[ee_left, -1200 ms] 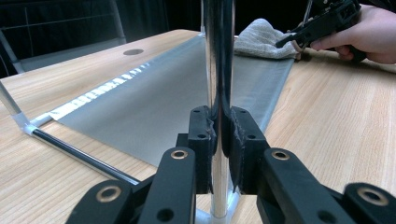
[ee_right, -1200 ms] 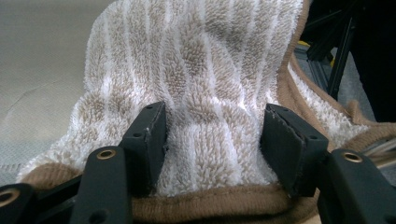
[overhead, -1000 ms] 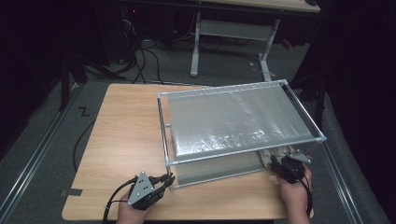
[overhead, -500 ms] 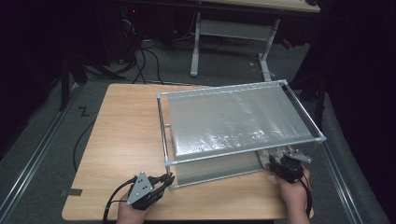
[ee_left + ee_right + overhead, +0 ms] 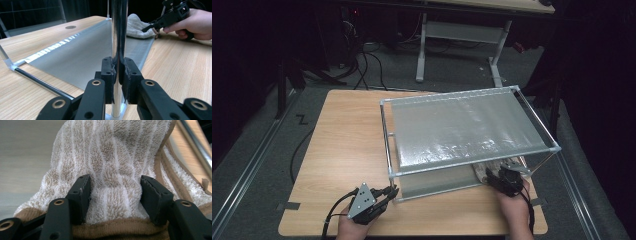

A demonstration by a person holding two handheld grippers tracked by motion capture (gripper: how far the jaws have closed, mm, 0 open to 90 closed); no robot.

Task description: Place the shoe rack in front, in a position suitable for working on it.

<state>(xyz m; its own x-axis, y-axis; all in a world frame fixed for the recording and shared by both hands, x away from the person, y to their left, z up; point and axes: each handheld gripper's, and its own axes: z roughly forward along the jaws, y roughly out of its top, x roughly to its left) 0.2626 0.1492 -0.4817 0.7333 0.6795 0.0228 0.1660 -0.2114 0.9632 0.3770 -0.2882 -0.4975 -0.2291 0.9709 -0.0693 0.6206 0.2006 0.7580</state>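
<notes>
1. The towel (image 5: 117,177) lies on the rack's lower shelf (image 5: 82,57) at the rack's near right corner, close to the worktop's (image 5: 347,145) near right corner. In the high view the upper shelf (image 5: 467,127) hides most of it; a small part (image 5: 479,172) shows under that shelf's near edge.
2. In the right gripper view the towel's edges are cut off by the frame; its brown hem runs along the bottom.
3. The right claw (image 5: 115,195) stands apart, one jaw on each side of a towel fold. Whether the pads press on the pile cannot be told.
4. The left claw (image 5: 117,72) is clamped on the rack's near left post (image 5: 119,30). The post's top is cut off in the left gripper view.
5. The left gripper view shows the towel (image 5: 137,26) far off, with the right claw (image 5: 152,27) at it.
6. The rack (image 5: 387,145) holds the towel; the upper shelf is bare.
</notes>
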